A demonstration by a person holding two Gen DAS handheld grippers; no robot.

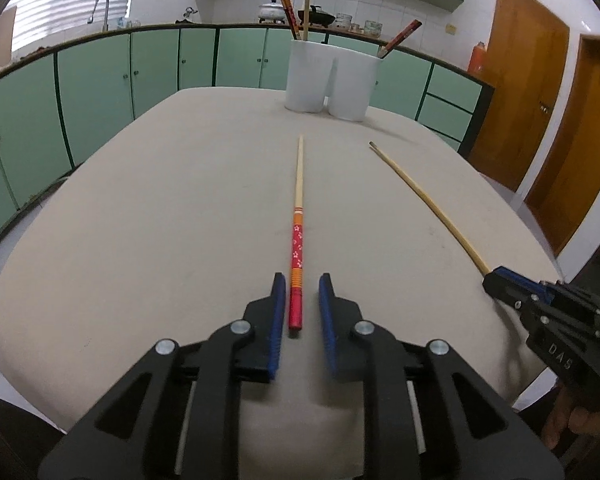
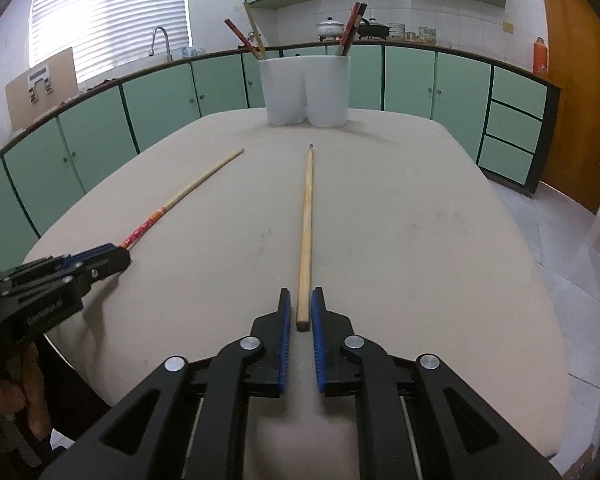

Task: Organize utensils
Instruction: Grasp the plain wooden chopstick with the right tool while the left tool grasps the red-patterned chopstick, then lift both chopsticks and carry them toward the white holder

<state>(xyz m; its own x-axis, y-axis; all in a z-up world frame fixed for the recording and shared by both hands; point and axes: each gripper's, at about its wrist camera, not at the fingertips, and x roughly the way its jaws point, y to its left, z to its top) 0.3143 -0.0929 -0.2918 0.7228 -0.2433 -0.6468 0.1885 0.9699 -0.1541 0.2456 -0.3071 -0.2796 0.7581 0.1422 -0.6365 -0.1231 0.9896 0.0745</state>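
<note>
The left gripper (image 1: 303,284) stands with its jaws apart, straddling the red butt end of the painted chopstick (image 1: 297,240), whose long axis runs straight ahead toward the white holder (image 1: 332,80). The right gripper (image 2: 301,300) is likewise parted around the plain chopstick (image 2: 306,220), also pointing forward. Each stick lies on the table (image 1: 160,220), aligned with its own gripper, so closing should suffice.
</note>
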